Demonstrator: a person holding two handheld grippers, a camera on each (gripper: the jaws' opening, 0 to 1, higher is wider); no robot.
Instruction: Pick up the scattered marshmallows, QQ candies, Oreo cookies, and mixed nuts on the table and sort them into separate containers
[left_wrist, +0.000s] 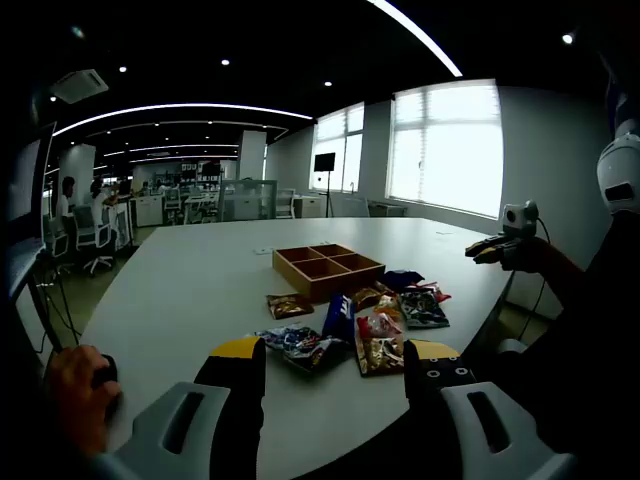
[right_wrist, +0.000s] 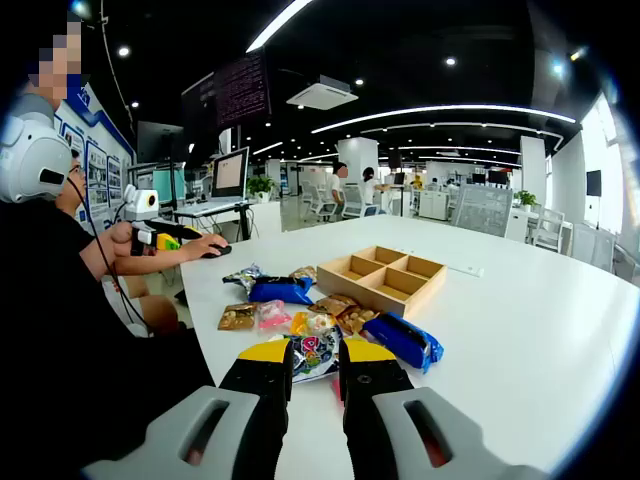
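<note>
Lying scattered on the bench (right_wrist: 520, 330) before the wooden tray (right_wrist: 385, 278), snack packets (right_wrist: 300, 320) sit nearest the right gripper (right_wrist: 315, 370), jaws nearly closed, empty; left gripper (left_wrist: 335, 365) spread wide.

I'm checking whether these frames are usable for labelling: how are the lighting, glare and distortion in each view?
Left gripper view: the windows blow out white, the snack packets are dim but readable, and the table edge bows from fisheye. Right gripper view: even ceiling light, packets and tray sharp, the yellow-tipped fingers near, large and slightly soft.
</note>
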